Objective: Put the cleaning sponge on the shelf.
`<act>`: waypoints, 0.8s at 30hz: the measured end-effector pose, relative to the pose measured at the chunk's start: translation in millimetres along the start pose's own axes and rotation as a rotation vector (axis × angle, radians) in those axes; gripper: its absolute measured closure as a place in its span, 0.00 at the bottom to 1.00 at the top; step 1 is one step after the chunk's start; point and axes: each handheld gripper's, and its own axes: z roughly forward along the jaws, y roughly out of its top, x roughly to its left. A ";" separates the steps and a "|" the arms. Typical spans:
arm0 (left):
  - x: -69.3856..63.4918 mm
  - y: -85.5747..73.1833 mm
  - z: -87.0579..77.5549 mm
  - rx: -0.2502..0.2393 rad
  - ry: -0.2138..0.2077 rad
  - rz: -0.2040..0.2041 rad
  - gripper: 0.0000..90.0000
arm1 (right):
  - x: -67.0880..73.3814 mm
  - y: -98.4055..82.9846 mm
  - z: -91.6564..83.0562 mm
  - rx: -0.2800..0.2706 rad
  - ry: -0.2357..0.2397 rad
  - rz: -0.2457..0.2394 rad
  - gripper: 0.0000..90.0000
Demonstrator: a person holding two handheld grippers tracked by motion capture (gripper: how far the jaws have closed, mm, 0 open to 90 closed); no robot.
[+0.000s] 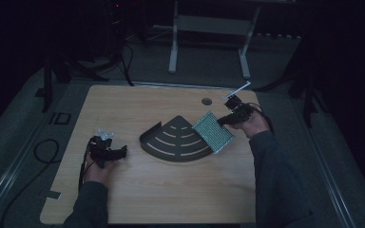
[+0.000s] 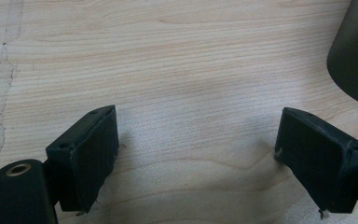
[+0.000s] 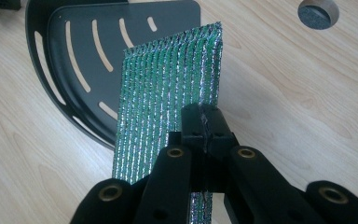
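Pale wood table (image 1: 171, 190), dim grey floor (image 1: 342, 156)

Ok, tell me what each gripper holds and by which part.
The right gripper is shut on the green scouring pad, pinching its near edge. The left gripper holds nothing; its fingers stand open over the table.

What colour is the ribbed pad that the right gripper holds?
Green with glittery silver ribs; the ribbed scouring pad shows best in the right gripper view.

Green glittery scouring pad (image 3: 168, 88), tilted, pinched edgewise.
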 end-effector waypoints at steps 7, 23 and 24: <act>0.0 0.0 0.1 0.000 0.000 0.000 0.15 | 0.2 6.3 7.0 -0.006 0.007 0.004 0.99; 0.0 0.1 0.1 0.000 -0.001 0.001 0.15 | 2.0 18.1 22.5 0.001 0.012 -0.012 0.99; 0.1 0.1 0.1 0.000 -0.001 0.001 0.15 | 2.4 19.0 23.9 0.005 0.009 -0.018 0.99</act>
